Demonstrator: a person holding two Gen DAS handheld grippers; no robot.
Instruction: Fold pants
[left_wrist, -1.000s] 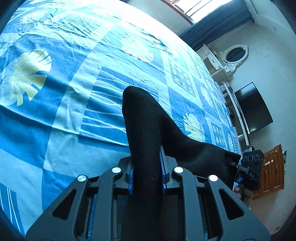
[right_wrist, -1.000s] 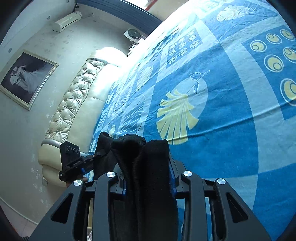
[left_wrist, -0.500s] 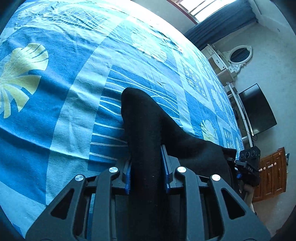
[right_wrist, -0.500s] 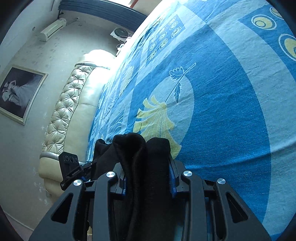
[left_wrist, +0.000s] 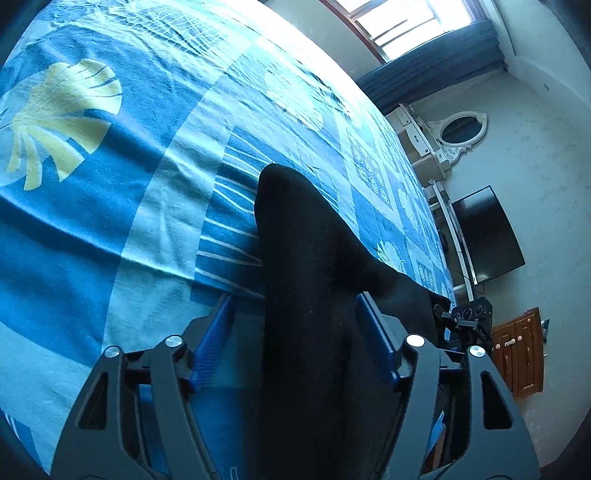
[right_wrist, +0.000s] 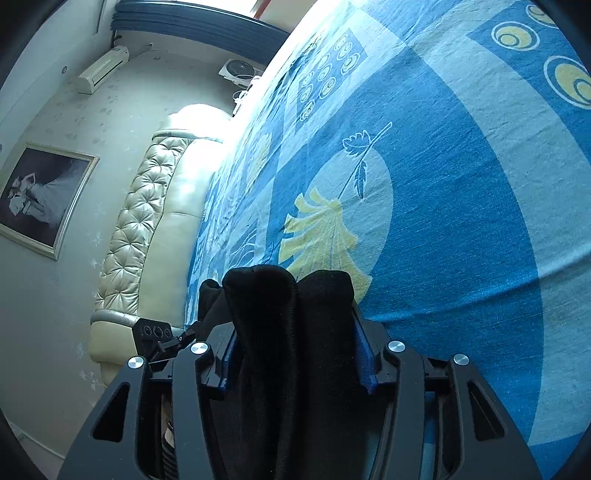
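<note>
The black pants lie in a long folded band on the blue patterned bedsheet and run back between the jaws of my left gripper. Those jaws are opening; the blue pads stand clear of the cloth. In the right wrist view the bunched end of the pants sits between the jaws of my right gripper, which are also opening and spread wide, the cloth loose between them. Each view shows the other gripper at the pants' far end: the right gripper and the left gripper.
The sheet covers the bed beyond the pants. A cream tufted headboard, a framed picture and an air conditioner are on one side. A television, a mirror and a wooden cabinet stand past the bed's other end.
Both grippers' jaws have spread apart from a tight grip on the pants. Both hands have sunk toward the bed, and the pants now rest loosely between the pads.
</note>
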